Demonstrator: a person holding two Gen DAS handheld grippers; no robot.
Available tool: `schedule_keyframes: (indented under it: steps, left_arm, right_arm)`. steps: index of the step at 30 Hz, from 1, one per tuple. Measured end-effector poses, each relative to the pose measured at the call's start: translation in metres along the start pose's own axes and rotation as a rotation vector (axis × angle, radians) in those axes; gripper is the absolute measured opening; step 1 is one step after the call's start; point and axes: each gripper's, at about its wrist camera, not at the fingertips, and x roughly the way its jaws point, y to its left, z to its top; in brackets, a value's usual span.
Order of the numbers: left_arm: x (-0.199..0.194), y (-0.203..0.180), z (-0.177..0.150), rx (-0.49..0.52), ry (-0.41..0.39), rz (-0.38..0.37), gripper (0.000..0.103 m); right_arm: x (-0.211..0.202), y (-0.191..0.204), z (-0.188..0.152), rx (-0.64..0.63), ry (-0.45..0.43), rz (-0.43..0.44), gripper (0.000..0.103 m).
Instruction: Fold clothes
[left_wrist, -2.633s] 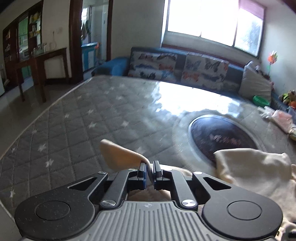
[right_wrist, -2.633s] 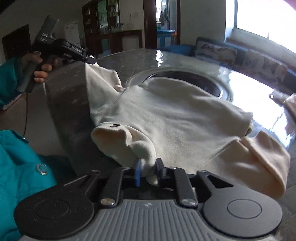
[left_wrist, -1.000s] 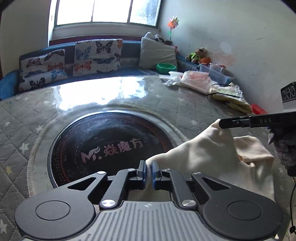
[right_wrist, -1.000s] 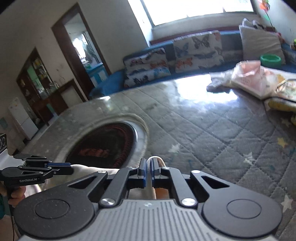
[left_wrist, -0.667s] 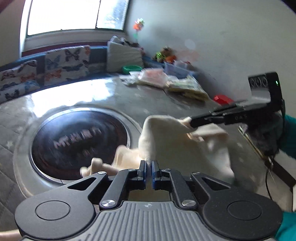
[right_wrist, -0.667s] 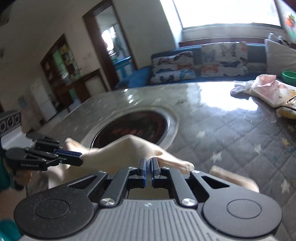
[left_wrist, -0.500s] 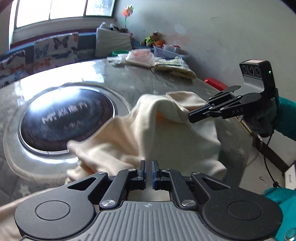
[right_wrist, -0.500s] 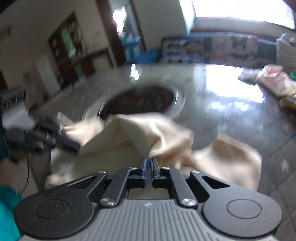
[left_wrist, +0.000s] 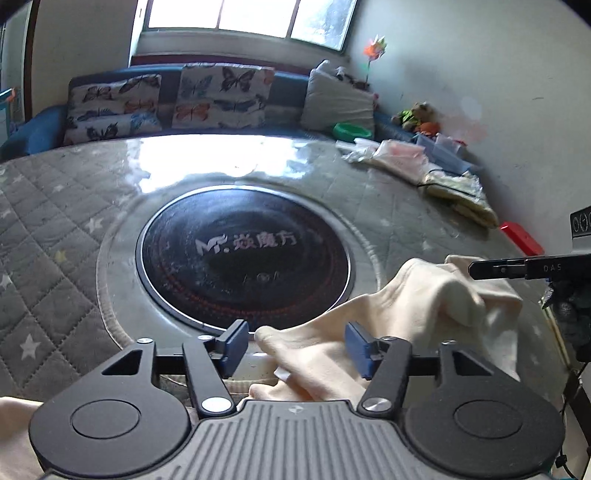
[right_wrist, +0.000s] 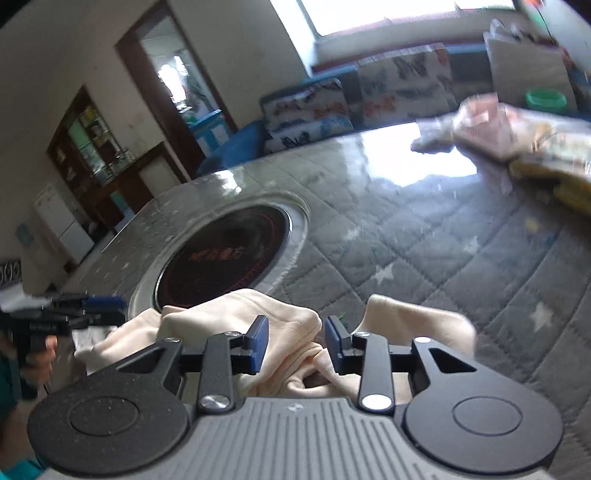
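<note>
Soft matt cream garment (left_wrist: 413, 314), glossy tabletop (left_wrist: 207, 158)

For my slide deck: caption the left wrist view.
Left tool open over a cream garment beside the round black hob.

A round black induction cooktop (left_wrist: 243, 258) with white lettering sits mid-frame in a grey quilted, star-patterned table cover (left_wrist: 55, 229). Butterfly-print cushions (left_wrist: 218, 98) line a blue sofa (left_wrist: 33, 129) at upper left. A green bowl (left_wrist: 351, 130), plastic bags (left_wrist: 399, 155) and a red box (left_wrist: 521, 238) occupy the right.
</note>
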Motion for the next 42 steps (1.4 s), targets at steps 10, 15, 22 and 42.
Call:
schedule_keyframes:
  steps: [10, 15, 22, 42]
  left_arm:
    - [0.021, 0.010, -0.006, -0.027, 0.046, -0.025, 0.034]
    - [0.021, 0.013, -0.006, -0.031, 0.033, -0.001, 0.009]
    - [0.010, 0.027, 0.018, -0.016, -0.074, 0.094, 0.006]
    - [0.089, 0.120, 0.087, 0.058, -0.119, 0.398, 0.006]
  right_arm:
    - [0.025, 0.013, -0.001, -0.077, 0.034, -0.043, 0.013]
    - [0.023, 0.027, 0.010, -0.149, 0.012, -0.081, 0.009]
    - [0.031, 0.047, 0.050, -0.255, -0.048, -0.129, 0.008]
    - [0.186, 0.060, 0.115, -0.353, -0.043, -0.267, 0.007]
